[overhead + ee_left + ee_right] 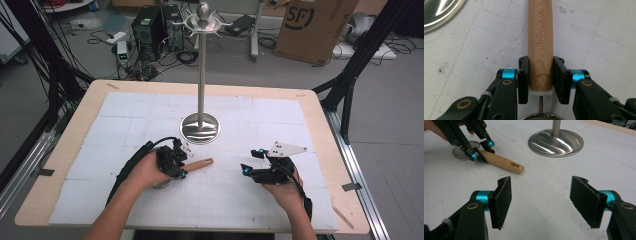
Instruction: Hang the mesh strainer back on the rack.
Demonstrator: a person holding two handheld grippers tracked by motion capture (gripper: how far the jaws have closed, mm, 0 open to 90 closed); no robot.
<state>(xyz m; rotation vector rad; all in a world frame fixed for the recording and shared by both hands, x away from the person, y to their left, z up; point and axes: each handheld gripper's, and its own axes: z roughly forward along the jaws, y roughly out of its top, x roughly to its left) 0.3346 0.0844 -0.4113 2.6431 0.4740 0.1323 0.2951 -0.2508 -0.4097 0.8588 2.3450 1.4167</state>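
A wooden handle (540, 47) is lying flat on the white mat (150, 115) that is covering the desk (320, 125). It is sitting near the front, just before the round shiny base of a tall metal stand (201, 75). The words "KITCHEN TOOL" are pressed into the wood and are easy to read in the left gripper view. The far end of the handle has a long hole in it, as the right gripper view is showing.

The left hand-held gripper (540, 78) is squeezing the handle near its near end, with one black jaw pressing on each side. A thin metal rod is coming out of that end and is leading to a round metal ring (465, 148). Most of that ring is hiding under the gripper and the left hand (145, 172), so it is hard to tell what kind of tool this is.

The right hand-held gripper (544, 202) is hovering over the bare mat, well apart from the handle, with its jaws standing wide apart and nothing between them. The right hand (285, 190) is holding it from behind.

The top of the stand has small hooks sticking out around a ball. Behind the desk, on the floor, a brown cardboard box (315, 27) is showing the big letters "SF", and its top is cut off by the picture edge. Black computer boxes (150, 27) and many cables are lying there too, too small to make out well.
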